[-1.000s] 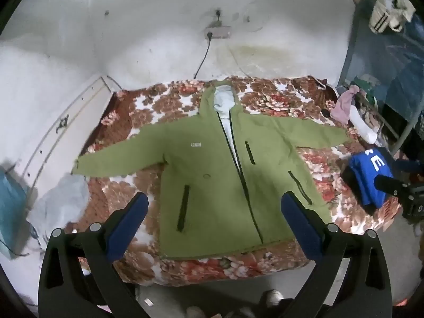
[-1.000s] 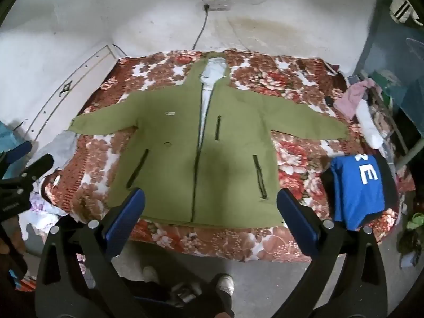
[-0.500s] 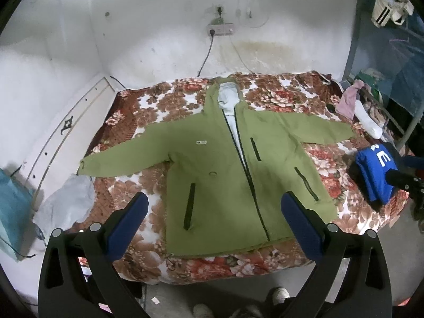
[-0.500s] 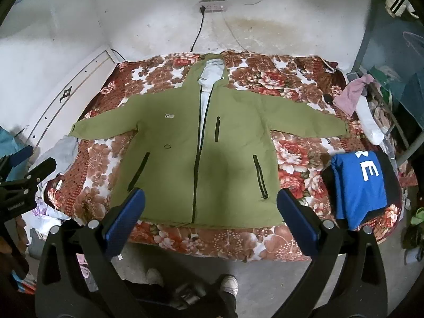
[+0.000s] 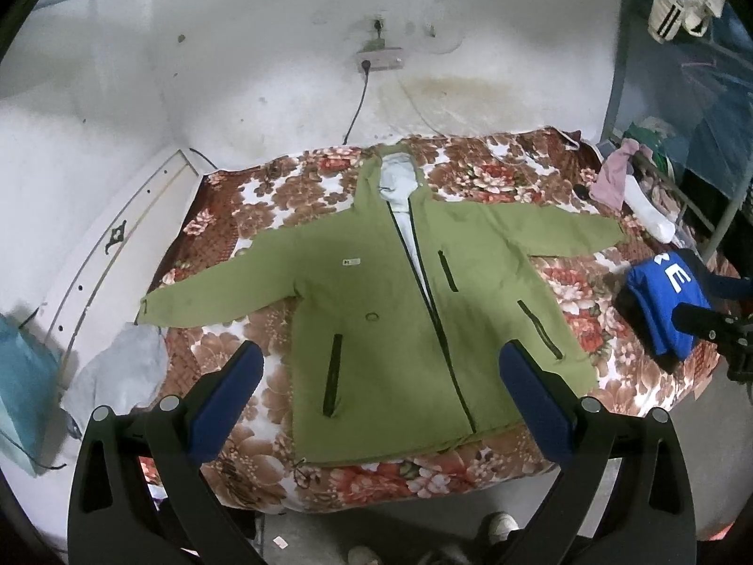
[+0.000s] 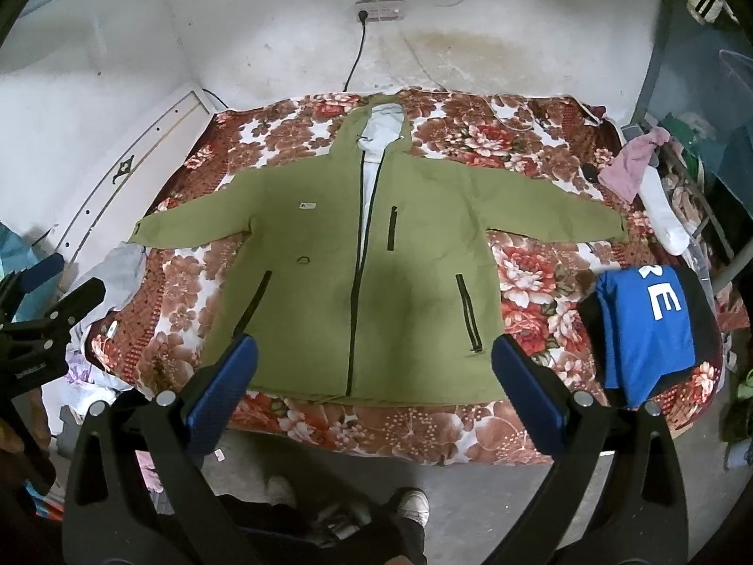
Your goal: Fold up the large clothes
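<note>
Olive-green hooded zip jacket (image 6: 376, 245): spread flat, sleeves out, on floral red-brown bedspread (image 6: 532, 278), hem near front edge. Left gripper (image 5: 381, 400) and right gripper (image 6: 374, 388): jaws wide apart, empty, above floor. Folded blue garment (image 6: 644, 325), right edge: white "E" legible.

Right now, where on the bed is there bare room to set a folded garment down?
Bare floral bedspread shows between the green jacket body and its sleeve on the camera's left, and between the jacket's other side and the blue shirt. The far corners beside the hood also look free. The edge by the pink cloth is crowded.
</note>
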Motion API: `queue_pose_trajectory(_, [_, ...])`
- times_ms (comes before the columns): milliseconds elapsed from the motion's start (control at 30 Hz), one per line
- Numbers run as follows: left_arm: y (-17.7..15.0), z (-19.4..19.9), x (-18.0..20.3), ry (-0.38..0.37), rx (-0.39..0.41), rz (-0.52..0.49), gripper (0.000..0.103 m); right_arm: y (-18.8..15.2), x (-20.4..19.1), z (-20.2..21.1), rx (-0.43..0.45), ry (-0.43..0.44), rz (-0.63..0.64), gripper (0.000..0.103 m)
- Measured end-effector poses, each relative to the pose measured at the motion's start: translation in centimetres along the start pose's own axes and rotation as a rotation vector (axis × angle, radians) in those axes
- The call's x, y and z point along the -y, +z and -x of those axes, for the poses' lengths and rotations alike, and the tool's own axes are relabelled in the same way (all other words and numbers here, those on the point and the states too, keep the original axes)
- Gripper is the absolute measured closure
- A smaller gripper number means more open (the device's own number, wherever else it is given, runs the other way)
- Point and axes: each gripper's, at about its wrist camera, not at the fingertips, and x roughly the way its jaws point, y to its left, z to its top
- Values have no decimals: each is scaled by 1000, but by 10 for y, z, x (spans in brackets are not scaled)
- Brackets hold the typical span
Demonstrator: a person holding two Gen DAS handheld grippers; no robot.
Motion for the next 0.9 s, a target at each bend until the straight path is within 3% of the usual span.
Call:
queue_pose_trajectory(433, [6, 1, 2, 19, -13, 1, 5, 2, 2, 0, 14, -20, 18, 5])
queue_pose_trajectory(900, [13, -10, 31, 41, -41, 25, 5, 7, 31, -7, -15, 40, 68, 5])
